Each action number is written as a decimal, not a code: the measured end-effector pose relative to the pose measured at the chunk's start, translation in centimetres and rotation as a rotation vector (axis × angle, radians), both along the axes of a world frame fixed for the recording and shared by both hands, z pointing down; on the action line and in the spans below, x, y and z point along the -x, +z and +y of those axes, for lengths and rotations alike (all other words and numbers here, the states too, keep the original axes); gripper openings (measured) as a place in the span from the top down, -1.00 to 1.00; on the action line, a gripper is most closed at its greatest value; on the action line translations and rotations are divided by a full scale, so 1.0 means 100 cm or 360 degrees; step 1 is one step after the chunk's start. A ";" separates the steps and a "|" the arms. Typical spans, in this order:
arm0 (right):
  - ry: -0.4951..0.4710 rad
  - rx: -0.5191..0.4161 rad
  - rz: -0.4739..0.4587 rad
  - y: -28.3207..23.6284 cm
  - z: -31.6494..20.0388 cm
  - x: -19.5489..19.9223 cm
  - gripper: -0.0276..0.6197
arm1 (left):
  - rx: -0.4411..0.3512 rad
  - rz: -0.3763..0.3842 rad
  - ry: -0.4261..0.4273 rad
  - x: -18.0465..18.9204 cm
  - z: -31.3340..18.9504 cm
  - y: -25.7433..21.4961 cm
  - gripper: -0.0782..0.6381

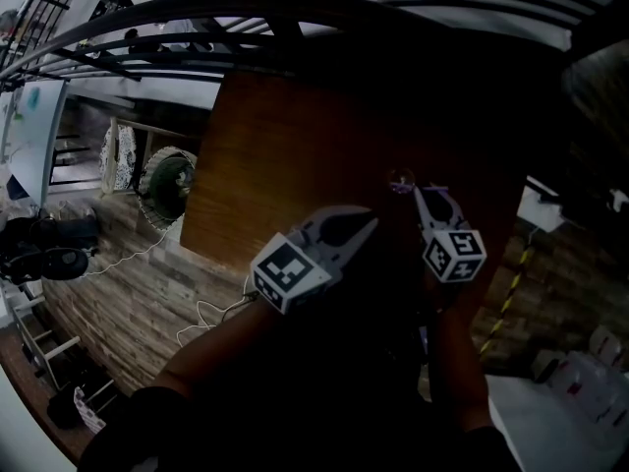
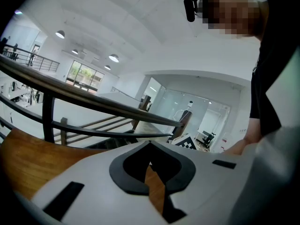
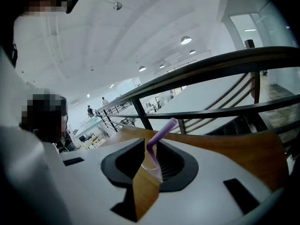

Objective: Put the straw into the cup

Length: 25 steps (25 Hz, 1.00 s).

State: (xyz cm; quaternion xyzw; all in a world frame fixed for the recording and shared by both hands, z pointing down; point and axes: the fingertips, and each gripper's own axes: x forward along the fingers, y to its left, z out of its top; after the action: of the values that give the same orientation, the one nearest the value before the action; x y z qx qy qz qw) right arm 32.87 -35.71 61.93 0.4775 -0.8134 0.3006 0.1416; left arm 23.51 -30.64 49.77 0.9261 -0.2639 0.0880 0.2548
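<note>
In the right gripper view, a purple bent straw [image 3: 160, 134] stands in a small clear cup [image 3: 151, 167] on the wooden table [image 3: 243, 153]. My right gripper [image 3: 151, 146] is shut on the straw, with its jaws a narrow gap apart and the straw in that gap. In the dark head view the cup [image 1: 401, 179] sits just ahead of the right gripper [image 1: 423, 193]. The left gripper [image 1: 370, 222] hovers beside it to the left. Its jaws meet at the tips with nothing held [image 2: 150, 148].
The brown table [image 1: 295, 155] stands beside a dark metal railing [image 1: 197, 28], over a stairwell. Its left edge drops to a plank floor with cables [image 1: 197, 313] and a fan [image 1: 169, 180]. A person's arm [image 2: 262, 102] shows at the right of the left gripper view.
</note>
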 end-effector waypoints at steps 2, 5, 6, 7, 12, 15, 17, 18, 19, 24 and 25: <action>0.0003 -0.0024 0.0006 -0.008 0.002 -0.003 0.69 | -0.0011 0.0006 -0.0003 -0.002 0.003 -0.004 0.75; 0.0029 -0.0053 0.0010 -0.018 0.006 -0.010 0.69 | -0.0027 0.0016 -0.0004 -0.004 0.010 -0.010 0.75; 0.0039 -0.0062 0.0009 -0.022 0.008 -0.013 0.69 | -0.0033 0.0015 -0.0004 -0.003 0.014 -0.011 0.75; 0.0049 -0.0072 0.0008 -0.025 0.010 -0.016 0.69 | -0.0039 0.0014 -0.0005 -0.003 0.017 -0.013 0.75; 0.0076 -0.0137 0.0008 -0.046 0.025 -0.029 0.69 | -0.0084 0.0019 -0.0030 0.001 0.036 -0.022 0.75; 0.0076 -0.0194 -0.0010 -0.068 0.039 -0.034 0.69 | -0.0113 0.0019 -0.0037 -0.001 0.050 -0.031 0.75; 0.0066 -0.0237 -0.0026 -0.087 0.049 -0.033 0.69 | -0.0136 0.0023 -0.0045 -0.001 0.058 -0.039 0.75; 0.0057 -0.0260 -0.0033 -0.097 0.055 -0.031 0.69 | -0.0151 0.0026 -0.0051 -0.001 0.062 -0.044 0.75; 0.0044 -0.0282 -0.0038 -0.106 0.060 -0.030 0.69 | -0.0168 0.0028 -0.0058 -0.001 0.066 -0.048 0.75; -0.0081 -0.0353 -0.0075 -0.141 0.095 -0.026 0.69 | -0.0234 0.0030 -0.0101 -0.008 0.090 -0.064 0.75; -0.0108 -0.0366 -0.0081 -0.148 0.101 -0.023 0.69 | -0.0251 0.0030 -0.0114 -0.008 0.095 -0.069 0.75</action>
State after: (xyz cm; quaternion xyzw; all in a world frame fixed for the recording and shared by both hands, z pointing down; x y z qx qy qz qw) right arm 35.14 -25.57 47.14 0.4549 -0.8615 0.2125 0.0753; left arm 24.31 -21.13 42.89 0.9341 -0.3005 0.0490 0.1865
